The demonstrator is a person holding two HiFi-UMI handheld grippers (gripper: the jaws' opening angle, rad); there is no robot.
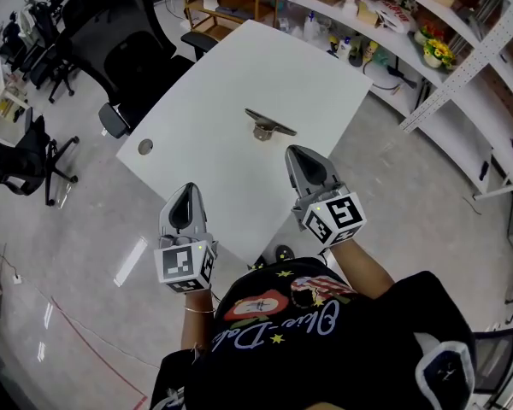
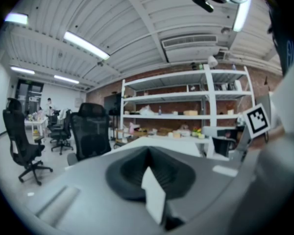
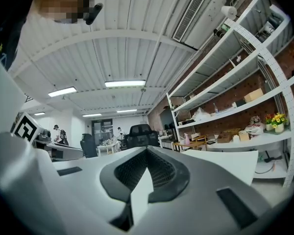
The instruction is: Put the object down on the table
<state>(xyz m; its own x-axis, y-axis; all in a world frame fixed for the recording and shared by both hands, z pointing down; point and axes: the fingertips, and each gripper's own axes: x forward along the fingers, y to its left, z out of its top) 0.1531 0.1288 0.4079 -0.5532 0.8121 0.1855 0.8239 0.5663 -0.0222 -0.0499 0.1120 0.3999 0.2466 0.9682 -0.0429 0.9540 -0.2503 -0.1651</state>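
Ahead of the right hand-held gripper [image 1: 297, 155], well apart from it, the metal object [image 1: 269, 126] is seen lying on the white surface [image 1: 222, 84], so the putting-down is judged done. That gripper and the left hand-held gripper [image 1: 188, 192] are closed up, empty. Only drawing back seems called for. The object is small and dull grey, a flat bar on a short foot.

I see the white table [image 1: 231, 75] bare across most of its top, so there is room to pass over its near half and its far end. Only a small metal object [image 1: 269, 126] stands near the middle, and a round cable hole [image 1: 144, 146] sits by the left edge. Black chairs [image 1: 128, 41] crowd the table's far left side; shelving [image 1: 427, 49] lines the right, across a strip of open floor [image 1: 393, 169]
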